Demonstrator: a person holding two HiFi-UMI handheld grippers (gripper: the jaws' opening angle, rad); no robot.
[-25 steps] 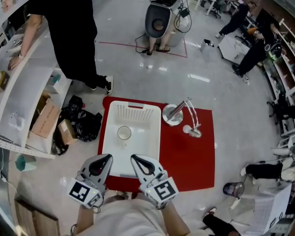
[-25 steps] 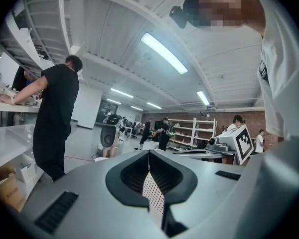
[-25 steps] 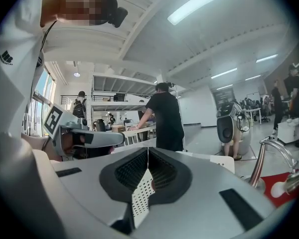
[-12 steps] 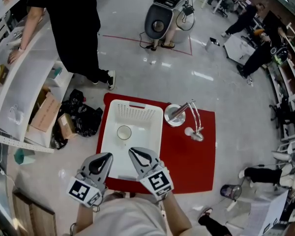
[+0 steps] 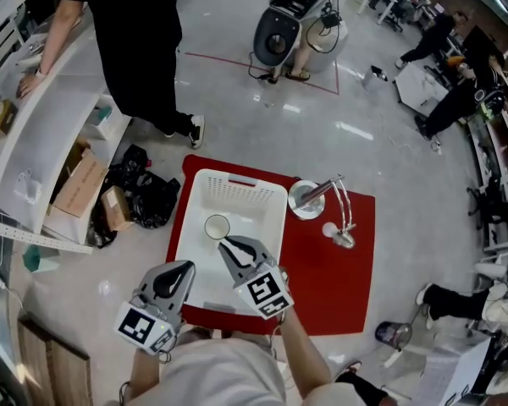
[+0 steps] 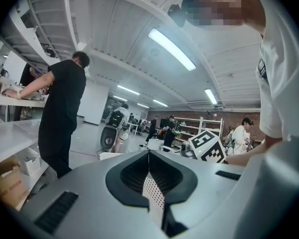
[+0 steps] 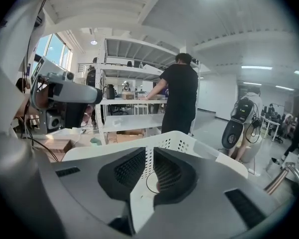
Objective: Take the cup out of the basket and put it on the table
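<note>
The right claw [image 5: 228, 244] hangs over the near half of the white perforated plastic basket [image 5: 237, 179], its tips slanting down; its jaws have just been opening and stand a narrow slit apart with nothing between them. The small pale round cup [image 5: 217, 226] stands upright on the basket floor just beyond those tips, apart from them, and its rim shows through the slit in the right gripper view. The left claw [image 5: 187, 266] is beside the right one over the basket's near edge and the red table [image 5: 339, 286], jaws together and empty.
</note>
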